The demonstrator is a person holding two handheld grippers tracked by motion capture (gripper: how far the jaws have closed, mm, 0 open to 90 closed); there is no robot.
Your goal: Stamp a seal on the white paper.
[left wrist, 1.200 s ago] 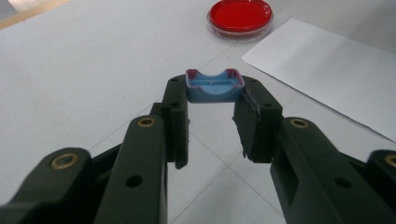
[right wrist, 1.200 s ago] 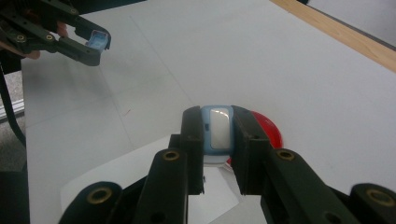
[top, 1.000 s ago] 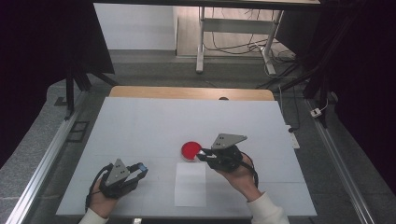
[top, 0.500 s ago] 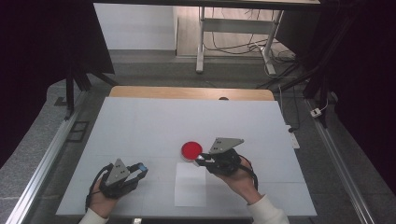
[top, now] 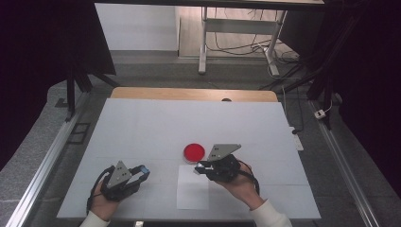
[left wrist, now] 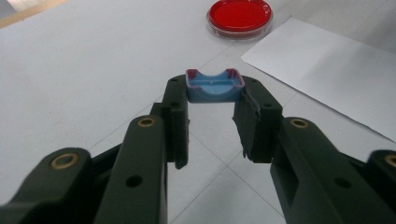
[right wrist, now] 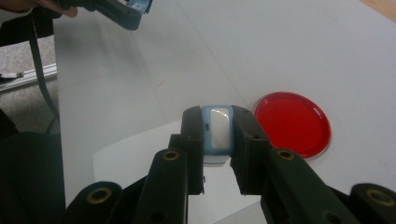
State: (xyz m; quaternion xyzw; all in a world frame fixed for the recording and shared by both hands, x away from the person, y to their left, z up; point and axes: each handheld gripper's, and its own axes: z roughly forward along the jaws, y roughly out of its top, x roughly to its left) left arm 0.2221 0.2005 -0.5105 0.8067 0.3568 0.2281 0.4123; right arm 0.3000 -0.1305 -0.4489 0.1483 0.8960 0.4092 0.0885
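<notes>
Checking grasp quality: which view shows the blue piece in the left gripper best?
Left gripper view: the blue piece sits close up, clamped between the left gripper jaw tips. High view shows a tiny blue speck; right gripper view shows a cropped edge.

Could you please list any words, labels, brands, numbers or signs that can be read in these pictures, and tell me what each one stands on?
There are none to read.
The red dish shows a plain red face.
The white sheet is blank.
The blue piece in the left gripper is unmarked.
The blue-framed piece in the right gripper shows a pale, blank pane.
The white table bears faint lines, no writing.
</notes>
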